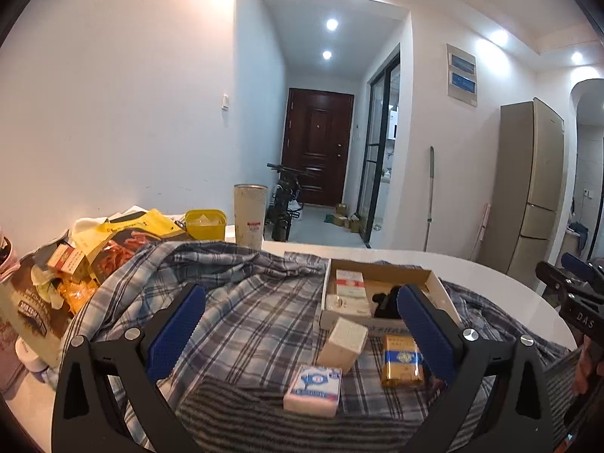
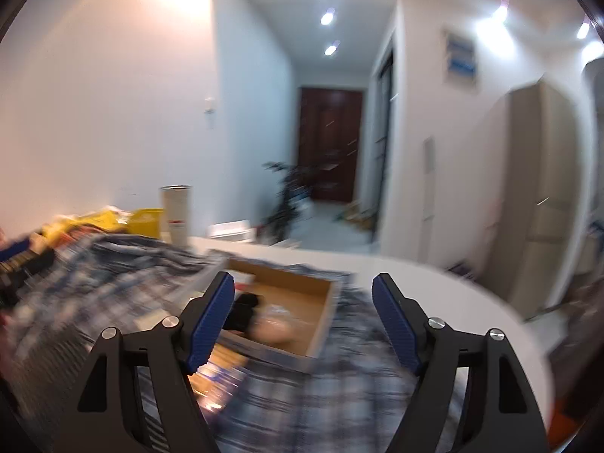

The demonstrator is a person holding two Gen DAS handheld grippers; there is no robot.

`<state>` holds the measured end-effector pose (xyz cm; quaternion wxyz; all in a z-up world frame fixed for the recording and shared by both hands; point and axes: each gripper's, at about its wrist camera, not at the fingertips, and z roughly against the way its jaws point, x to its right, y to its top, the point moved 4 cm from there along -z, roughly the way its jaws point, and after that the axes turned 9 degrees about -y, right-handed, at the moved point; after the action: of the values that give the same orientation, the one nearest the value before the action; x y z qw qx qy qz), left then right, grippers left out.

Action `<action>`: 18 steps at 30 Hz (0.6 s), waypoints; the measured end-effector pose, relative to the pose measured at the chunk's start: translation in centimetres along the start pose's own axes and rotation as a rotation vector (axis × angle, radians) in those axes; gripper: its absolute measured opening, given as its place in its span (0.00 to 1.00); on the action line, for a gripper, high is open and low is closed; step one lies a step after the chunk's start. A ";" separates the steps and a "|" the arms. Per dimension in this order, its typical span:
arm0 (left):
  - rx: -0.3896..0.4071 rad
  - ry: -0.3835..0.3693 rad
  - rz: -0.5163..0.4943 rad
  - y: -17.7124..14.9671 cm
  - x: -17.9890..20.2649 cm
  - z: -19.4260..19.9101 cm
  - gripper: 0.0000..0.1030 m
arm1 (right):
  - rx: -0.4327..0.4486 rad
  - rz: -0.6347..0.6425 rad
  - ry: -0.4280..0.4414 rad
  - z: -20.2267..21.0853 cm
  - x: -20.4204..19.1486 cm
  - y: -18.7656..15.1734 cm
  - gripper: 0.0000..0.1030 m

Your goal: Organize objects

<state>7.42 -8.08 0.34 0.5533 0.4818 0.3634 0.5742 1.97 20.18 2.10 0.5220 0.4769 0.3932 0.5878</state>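
Note:
A shallow cardboard box [image 1: 434,281] sits on a plaid shirt [image 1: 241,302] on the white table. It holds white and red packs [image 1: 349,283] and a black object [image 1: 385,302]. In front of it lie a cream box [image 1: 343,341], a gold and blue pack [image 1: 402,364] and a white and blue pack [image 1: 313,385]. My left gripper [image 1: 302,324] is open and empty above the shirt, just short of these packs. My right gripper [image 2: 302,317] is open and empty over the box [image 2: 294,302]; that view is blurred. It also shows at the right edge of the left wrist view [image 1: 570,283].
A pile of snack bags and packs [image 1: 75,260] lies at the left. A yellow container [image 1: 205,222] and a tall cup [image 1: 249,215] stand at the table's far edge. A fridge [image 1: 532,196], a bicycle [image 1: 283,204] and a dark door [image 1: 317,147] are beyond.

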 end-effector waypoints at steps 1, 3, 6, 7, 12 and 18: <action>-0.013 0.001 0.000 -0.4 0.0 0.3 1.00 | 0.010 -0.002 -0.026 0.8 0.4 -0.5 0.73; -0.018 0.010 0.013 -0.9 -0.2 1.0 1.00 | -0.016 -0.024 -0.030 2.0 1.1 -1.8 0.73; -0.010 0.027 0.025 -1.4 -0.4 2.2 1.00 | -0.096 -0.072 0.011 2.5 1.8 -3.4 0.73; -0.011 0.033 0.021 -1.5 -0.5 2.5 1.00 | -0.108 -0.080 0.013 2.7 2.0 -3.7 0.73; -0.026 0.071 0.021 -2.3 -1.4 3.8 1.00 | -0.133 -0.123 -0.039 2.9 4.7 -4.4 0.73; -0.064 0.057 0.001 -2.8 -1.0 3.3 1.00 | -0.151 -0.216 -0.032 3.3 6.7 -4.8 0.73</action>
<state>11.26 -9.05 -1.58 0.5576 0.4474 0.3600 0.5995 6.30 27.35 -0.77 0.6229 0.4003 0.3887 0.5484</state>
